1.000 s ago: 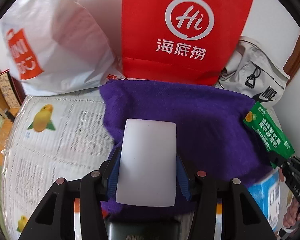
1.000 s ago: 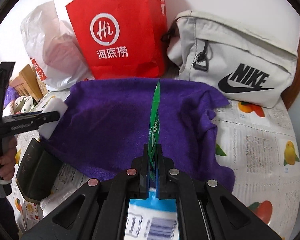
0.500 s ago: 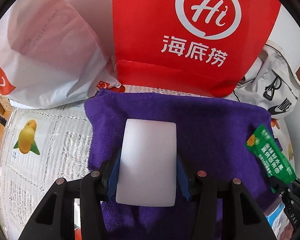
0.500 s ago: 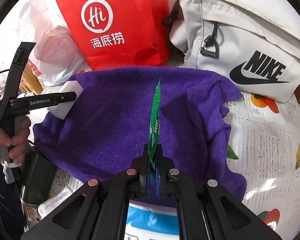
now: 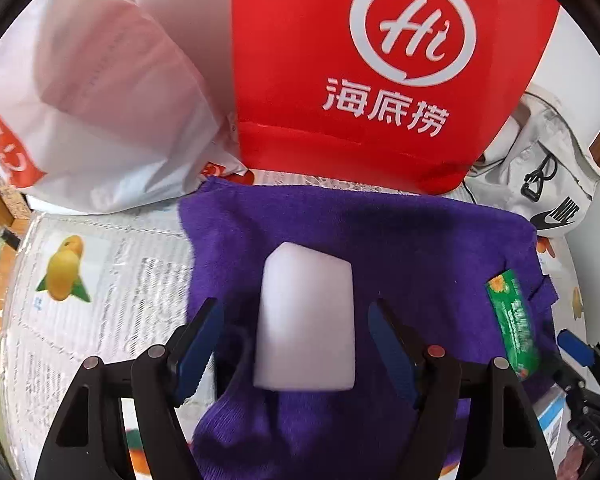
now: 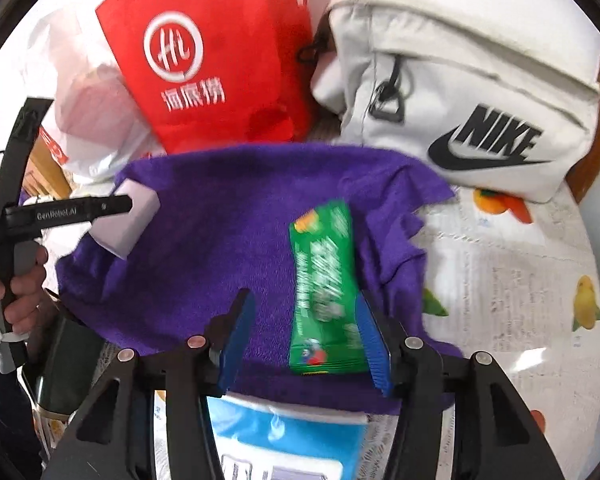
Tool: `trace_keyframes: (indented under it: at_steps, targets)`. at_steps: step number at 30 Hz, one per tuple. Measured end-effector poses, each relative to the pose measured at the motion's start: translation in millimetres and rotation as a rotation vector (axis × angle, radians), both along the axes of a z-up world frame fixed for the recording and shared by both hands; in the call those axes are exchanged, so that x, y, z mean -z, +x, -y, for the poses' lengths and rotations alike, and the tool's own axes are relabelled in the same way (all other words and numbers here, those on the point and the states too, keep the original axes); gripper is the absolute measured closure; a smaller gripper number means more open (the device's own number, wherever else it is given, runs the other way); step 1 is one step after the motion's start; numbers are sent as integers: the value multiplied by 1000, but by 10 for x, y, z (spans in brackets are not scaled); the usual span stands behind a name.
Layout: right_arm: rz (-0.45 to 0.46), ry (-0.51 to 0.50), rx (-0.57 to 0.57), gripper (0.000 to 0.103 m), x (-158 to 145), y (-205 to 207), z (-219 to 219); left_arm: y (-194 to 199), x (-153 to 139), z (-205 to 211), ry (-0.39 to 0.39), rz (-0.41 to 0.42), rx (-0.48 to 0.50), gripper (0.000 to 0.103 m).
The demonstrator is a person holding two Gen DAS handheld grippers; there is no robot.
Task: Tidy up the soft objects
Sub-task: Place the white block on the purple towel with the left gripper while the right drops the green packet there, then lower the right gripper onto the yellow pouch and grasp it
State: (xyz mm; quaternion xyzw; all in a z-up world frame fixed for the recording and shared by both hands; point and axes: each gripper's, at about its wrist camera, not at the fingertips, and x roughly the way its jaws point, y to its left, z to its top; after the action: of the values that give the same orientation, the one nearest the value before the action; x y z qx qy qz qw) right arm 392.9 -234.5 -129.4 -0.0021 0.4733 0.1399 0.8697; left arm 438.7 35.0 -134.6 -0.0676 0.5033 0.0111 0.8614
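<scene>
A purple towel (image 5: 400,240) (image 6: 220,248) lies spread on the printed table cover. My left gripper (image 5: 294,308) hangs over the towel's left part, jaws opening. A white foam block (image 5: 306,320) (image 6: 134,216) sits between them, and neither blue pad touches it. My right gripper (image 6: 304,296) is over the towel's near right part, its jaws opening too. A green packet (image 6: 324,280) (image 5: 512,324), motion-blurred, lies face up between them close to the right pad, free of any grip. The right gripper's tip (image 5: 580,356) shows at the left wrist view's right edge.
A red paper bag (image 5: 380,72) (image 6: 220,60), a white plastic bag (image 5: 100,100) and a grey Nike bag (image 6: 480,100) stand along the wall behind the towel. A blue and white pack (image 6: 284,440) lies under my right gripper. A hand (image 6: 16,288) holds the left gripper.
Both grippers' jaws have spread apart. The white block is let go between the left pads. The green packet, held edge-on before, has dropped flat. The left gripper moved nearer the bags.
</scene>
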Motion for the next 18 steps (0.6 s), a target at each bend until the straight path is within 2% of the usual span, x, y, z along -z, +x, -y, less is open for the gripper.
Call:
trace_keyframes:
  at_steps: [4, 8, 13, 18]
  targets:
    - [36, 28, 23, 50, -177, -168, 48, -249, -158, -85, 4, 19, -31, 30]
    - [74, 33, 57, 41, -314, -444, 72, -582, -253, -138, -29, 37, -40, 30]
    - [67, 12, 45, 41, -413, -932, 28, -1063, -362, -121, -48, 46, -19, 30]
    - [67, 68, -18, 40, -458, -1540, -19, -1576, -483, -153, -46, 69, 2, 30]
